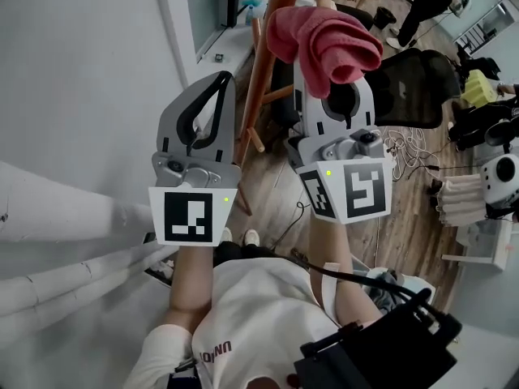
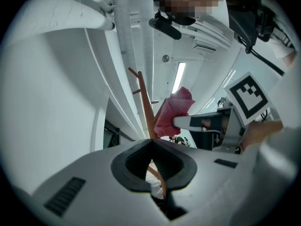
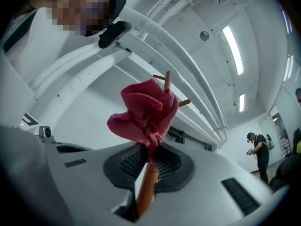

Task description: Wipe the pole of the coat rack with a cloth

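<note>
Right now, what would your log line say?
right tool: shut on pink cloth | cloth: by coat rack pole | left tool: shut, empty

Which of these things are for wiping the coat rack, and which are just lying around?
For the job: pink cloth, clamped in the right gripper; coat rack pole; left gripper, shut, empty.
Just lying about: black chair; floor cables; white pipes.

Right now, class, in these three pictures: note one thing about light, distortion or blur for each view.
Head view: even light, the cloth sharp. Left gripper view: fisheye bends the wall pipes; the ceiling lamp glares; corners black. Right gripper view: same bending, black corners, a mosaic patch top left.
</note>
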`<move>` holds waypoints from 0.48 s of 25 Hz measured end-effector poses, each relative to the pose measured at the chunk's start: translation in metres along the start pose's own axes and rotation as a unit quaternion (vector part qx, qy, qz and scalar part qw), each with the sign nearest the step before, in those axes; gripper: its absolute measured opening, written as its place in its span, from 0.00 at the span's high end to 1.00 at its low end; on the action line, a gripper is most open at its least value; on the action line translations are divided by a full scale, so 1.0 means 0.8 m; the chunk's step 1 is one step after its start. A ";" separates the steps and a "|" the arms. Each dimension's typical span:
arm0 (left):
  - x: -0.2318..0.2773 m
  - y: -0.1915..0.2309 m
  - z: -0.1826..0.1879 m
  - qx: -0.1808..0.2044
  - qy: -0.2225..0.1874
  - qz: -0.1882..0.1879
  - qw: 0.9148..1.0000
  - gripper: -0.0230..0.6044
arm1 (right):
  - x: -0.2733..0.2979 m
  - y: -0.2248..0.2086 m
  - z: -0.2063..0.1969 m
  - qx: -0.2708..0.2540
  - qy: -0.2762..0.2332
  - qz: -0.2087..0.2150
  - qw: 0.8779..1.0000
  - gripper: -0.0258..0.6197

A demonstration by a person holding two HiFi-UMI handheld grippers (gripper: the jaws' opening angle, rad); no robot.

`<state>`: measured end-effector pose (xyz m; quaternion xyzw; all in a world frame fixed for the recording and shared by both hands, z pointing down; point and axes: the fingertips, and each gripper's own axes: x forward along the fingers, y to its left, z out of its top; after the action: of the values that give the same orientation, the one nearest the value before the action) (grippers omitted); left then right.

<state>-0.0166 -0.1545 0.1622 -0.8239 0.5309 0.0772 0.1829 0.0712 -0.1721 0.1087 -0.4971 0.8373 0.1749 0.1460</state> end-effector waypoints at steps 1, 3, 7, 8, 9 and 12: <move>0.004 0.000 0.001 -0.002 0.002 -0.002 1.000 0.94 | 0.002 -0.004 0.001 0.001 0.000 -0.003 1.000 0.89; 0.007 0.003 -0.003 -0.004 0.005 -0.003 1.000 0.94 | 0.004 -0.007 -0.006 0.005 -0.002 -0.006 1.000 0.89; -0.004 0.018 -0.019 -0.015 0.006 0.001 1.000 0.94 | 0.006 0.010 -0.019 -0.009 0.006 -0.004 1.000 0.89; -0.010 0.021 -0.022 -0.018 0.007 0.002 1.000 0.94 | 0.004 0.016 -0.021 -0.009 0.007 -0.004 1.000 0.89; -0.015 0.022 -0.024 -0.020 0.006 0.002 1.000 0.94 | 0.001 0.020 -0.022 -0.010 0.008 -0.004 1.000 0.89; -0.019 0.024 -0.025 -0.023 0.002 0.002 1.000 0.94 | -0.003 0.025 -0.023 -0.011 0.009 -0.005 1.000 0.89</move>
<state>-0.0421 -0.1563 0.1814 -0.8269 0.5311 0.0880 0.1625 0.0535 -0.1696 0.1292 -0.5040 0.8345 0.1783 0.1336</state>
